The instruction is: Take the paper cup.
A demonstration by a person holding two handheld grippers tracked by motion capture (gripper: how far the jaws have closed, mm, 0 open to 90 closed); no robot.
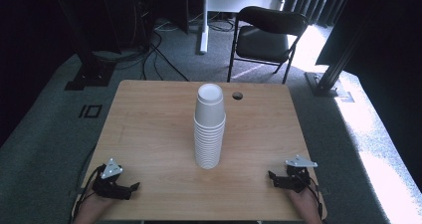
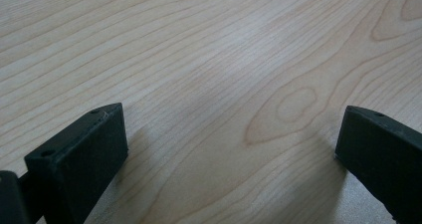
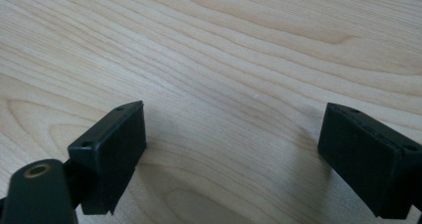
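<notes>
A tall stack of white paper cups (image 1: 209, 128) stands upside down in the middle of the light wooden table (image 1: 149, 129). My left gripper (image 1: 133, 186) rests near the table's front left corner, open, with bare wood between its jaws (image 2: 231, 129). My right gripper (image 1: 271, 176) rests near the front right corner, also open with nothing between its jaws (image 3: 234, 129). Both sit well apart from the cup stack, one on each side of it.
A round cable hole (image 1: 237, 95) lies in the table's far edge, right of the stack. Beyond the table stand a black folding chair (image 1: 266, 37) and a white desk leg (image 1: 203, 20), with cables on the carpet (image 1: 154, 59).
</notes>
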